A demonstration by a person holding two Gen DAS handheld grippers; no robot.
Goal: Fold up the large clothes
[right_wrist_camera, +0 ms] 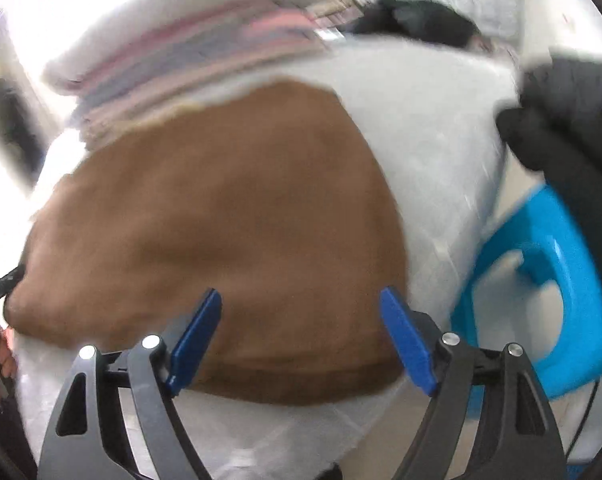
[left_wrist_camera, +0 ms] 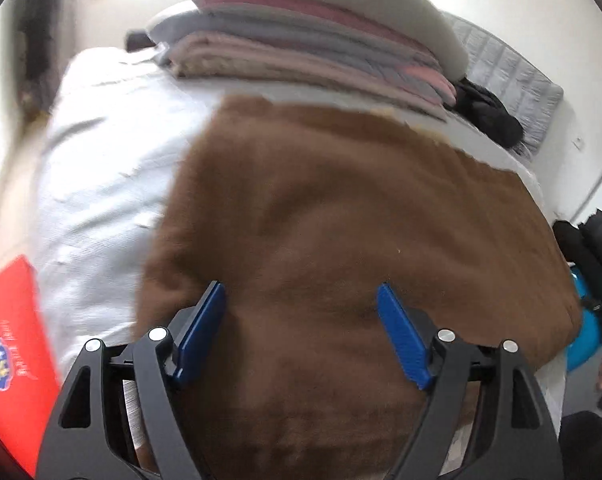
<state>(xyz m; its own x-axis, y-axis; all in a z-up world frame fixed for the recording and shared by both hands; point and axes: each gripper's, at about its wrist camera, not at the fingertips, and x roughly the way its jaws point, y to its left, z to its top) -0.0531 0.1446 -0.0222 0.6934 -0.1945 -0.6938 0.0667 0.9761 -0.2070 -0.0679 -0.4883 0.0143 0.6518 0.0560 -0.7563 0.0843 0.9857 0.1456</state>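
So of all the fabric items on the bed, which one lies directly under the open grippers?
The brown fleecy garment, spread flat beneath both the left gripper and the right gripper. The stacked pink and grey blankets lie further back.

I am counting one brown garment point(left_wrist_camera: 341, 240) lying on one bed point(left_wrist_camera: 101, 160), one stack of folded blankets point(left_wrist_camera: 301, 40), one red box point(left_wrist_camera: 13, 340), one blue stool point(right_wrist_camera: 549, 280), and two tongs, left tongs point(left_wrist_camera: 301, 334) and right tongs point(right_wrist_camera: 301, 338).
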